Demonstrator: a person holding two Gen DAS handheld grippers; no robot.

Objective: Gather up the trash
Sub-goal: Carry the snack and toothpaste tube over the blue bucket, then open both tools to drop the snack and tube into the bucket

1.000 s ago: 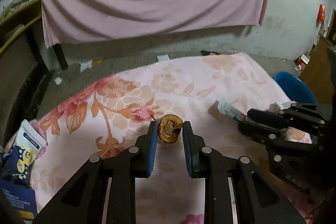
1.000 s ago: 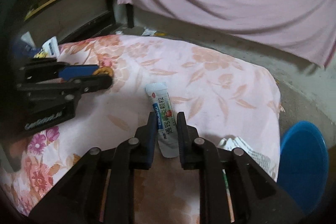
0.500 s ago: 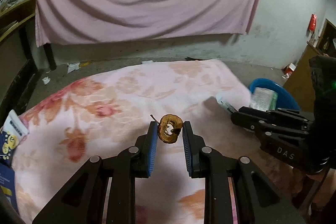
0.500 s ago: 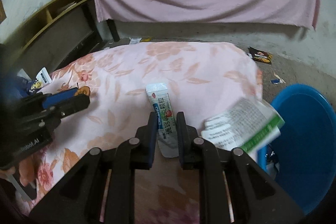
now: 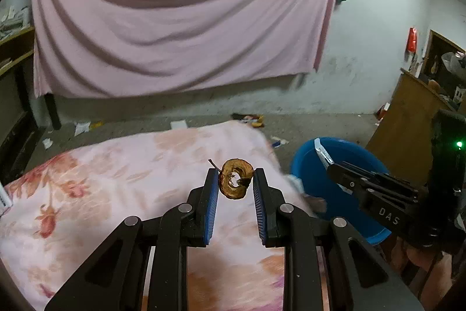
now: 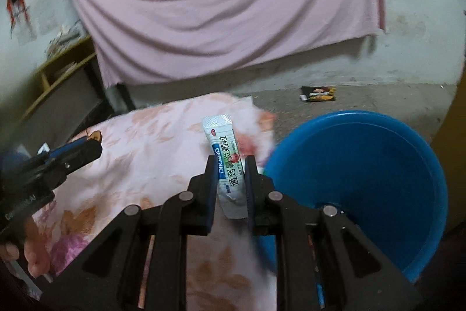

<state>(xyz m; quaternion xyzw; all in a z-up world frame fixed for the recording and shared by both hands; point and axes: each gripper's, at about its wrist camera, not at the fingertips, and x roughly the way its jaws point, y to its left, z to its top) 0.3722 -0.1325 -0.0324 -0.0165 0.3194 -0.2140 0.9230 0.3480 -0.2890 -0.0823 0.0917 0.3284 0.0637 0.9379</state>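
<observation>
The left gripper (image 5: 235,178) is nearly closed, clamping a brown dried ring (image 5: 235,179) above the floral cloth (image 5: 116,179). The right gripper (image 6: 231,165) pinches a white sachet (image 6: 225,153) (printed in blue), its long axis running away along the fingers, sealed end forward, beside the blue basin (image 6: 378,165).

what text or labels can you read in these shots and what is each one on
"DIKANG" in white on a blue band, on the sachet held in the right gripper.
"通窍鼻炎颗粒" in dark characters down the same sachet; the first and third are partly hidden or blurred, so that reading is tentative.
"DAS" in white on the right gripper's black body, seen from the left wrist.
Small print on the sachet and white letters on the left gripper's body: too blurred or cut off to read.
</observation>
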